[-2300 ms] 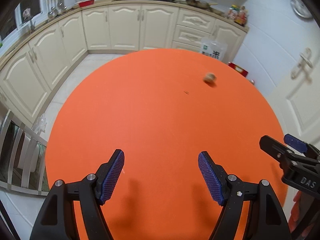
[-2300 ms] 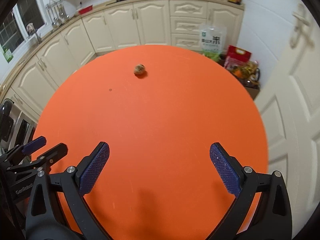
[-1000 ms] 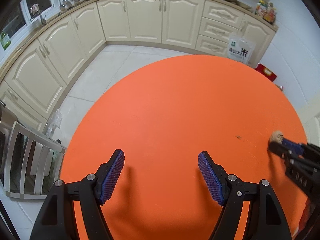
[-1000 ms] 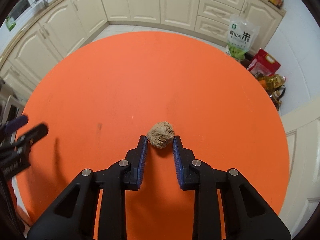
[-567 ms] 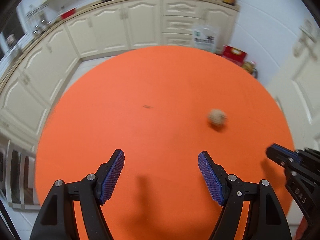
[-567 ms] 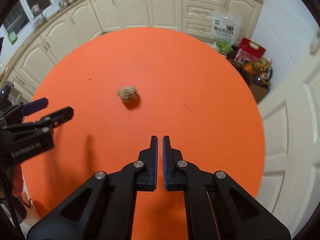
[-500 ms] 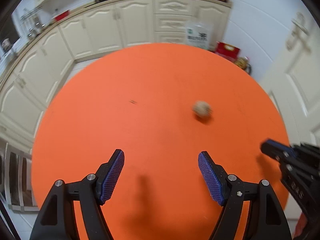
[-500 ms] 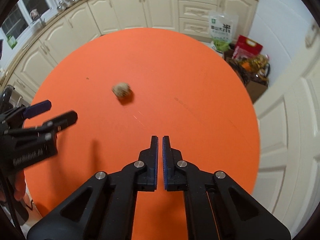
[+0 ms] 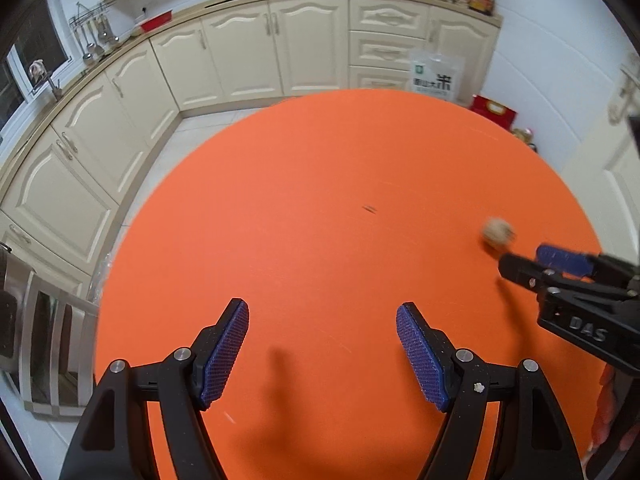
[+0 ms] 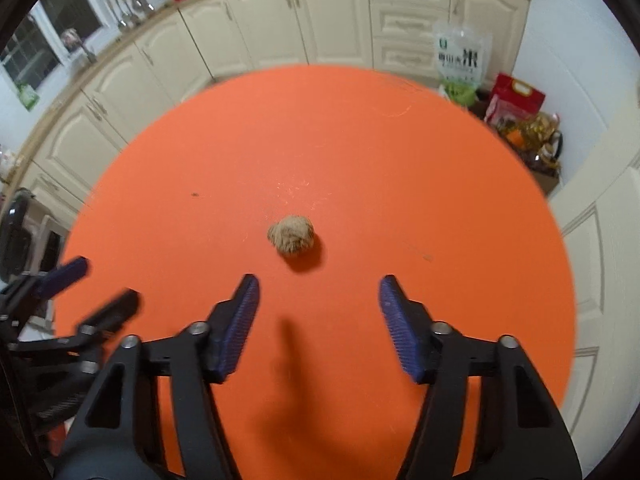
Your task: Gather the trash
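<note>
Left wrist view: left gripper point(image 9: 322, 322) jaws wide apart, nothing btwn them, over smooth round orange surface point(image 9: 280, 220). Crumpled tan trash ball point(image 9: 497, 231) far right, just beyond right gripper point(image 9: 532, 262).

Right wrist view: right gripper point(image 10: 318, 292) jaws just been opening, now apart; ball point(image 10: 291, 235) lies just ahead of tips, untouched. Rice bag point(image 10: 460, 60) on floor by cabinets.

You look down on a round orange surface point(image 9: 320, 208) in a kitchen. Cream cabinets point(image 9: 248, 48) curve along the far and left walls under a pale countertop point(image 9: 120, 44), with a dark window point(image 9: 28, 48) at far left. White floor tiles point(image 9: 172, 144) show beyond it, and a cream panelled door point(image 10: 600, 248) stands right.
</note>
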Motion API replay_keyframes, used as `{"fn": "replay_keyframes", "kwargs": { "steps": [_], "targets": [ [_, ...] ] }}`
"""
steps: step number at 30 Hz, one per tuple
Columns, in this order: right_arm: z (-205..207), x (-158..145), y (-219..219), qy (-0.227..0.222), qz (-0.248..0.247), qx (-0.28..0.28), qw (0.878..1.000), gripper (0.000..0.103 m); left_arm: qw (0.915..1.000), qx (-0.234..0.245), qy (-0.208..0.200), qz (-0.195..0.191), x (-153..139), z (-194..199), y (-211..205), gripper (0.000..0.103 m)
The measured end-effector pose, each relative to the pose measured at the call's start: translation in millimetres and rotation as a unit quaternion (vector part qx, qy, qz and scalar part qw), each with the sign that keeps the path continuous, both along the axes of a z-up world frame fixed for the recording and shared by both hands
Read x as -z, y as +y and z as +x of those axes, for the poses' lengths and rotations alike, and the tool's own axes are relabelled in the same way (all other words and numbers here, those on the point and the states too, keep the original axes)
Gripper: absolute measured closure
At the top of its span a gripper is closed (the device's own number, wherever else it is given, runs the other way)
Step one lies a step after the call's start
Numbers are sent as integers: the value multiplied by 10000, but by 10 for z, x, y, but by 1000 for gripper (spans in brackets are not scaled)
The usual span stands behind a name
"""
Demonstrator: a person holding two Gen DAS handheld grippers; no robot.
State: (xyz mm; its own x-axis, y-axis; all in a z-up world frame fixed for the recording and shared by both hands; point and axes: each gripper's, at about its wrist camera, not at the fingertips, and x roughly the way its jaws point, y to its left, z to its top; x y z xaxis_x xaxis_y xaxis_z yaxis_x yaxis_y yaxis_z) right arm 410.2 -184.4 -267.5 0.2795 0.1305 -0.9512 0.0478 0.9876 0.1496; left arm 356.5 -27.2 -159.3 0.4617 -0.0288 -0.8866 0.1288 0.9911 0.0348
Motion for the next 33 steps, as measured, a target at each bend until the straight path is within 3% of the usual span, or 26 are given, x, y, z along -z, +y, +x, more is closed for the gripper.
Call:
{"fn": "replay_keyframes", "kwargs": {
  "steps": [2,4,6,7,15,23,29,33],
  "targets": [
    [65,-31,55,-284,-261,59,9992,57,9999,-75,-5,108,37,160,66,31],
    [160,-12,94,-245,-260,45,9994,58,9998,-73,23,158,80,292,71,31],
    [236,35,131,-205,-217,-25,9996,65,9999,-24,59,125,111,393,46,31],
    [243,41,169,-216,-314,-83,9992,77,9999,-5,79,104,126,435,29,31],
    [126,55,217,-174,-336,-112,9992,77,9998,9,197,-65,173,665,69,31],
    [-333,-220,-151,-355,-194,107,9991,77,9995,267,89,-173,89,258,-190,31],
    [-1021,-503,-744,-704,-116,747,9946,77,9899,1181,135,-769,46,-302,-819,31],
    [-1577,-666,-1321,-898,-327,1418,9853,77,9859,1551,30,-625,65,-623,-1292,31]
  ]
}}
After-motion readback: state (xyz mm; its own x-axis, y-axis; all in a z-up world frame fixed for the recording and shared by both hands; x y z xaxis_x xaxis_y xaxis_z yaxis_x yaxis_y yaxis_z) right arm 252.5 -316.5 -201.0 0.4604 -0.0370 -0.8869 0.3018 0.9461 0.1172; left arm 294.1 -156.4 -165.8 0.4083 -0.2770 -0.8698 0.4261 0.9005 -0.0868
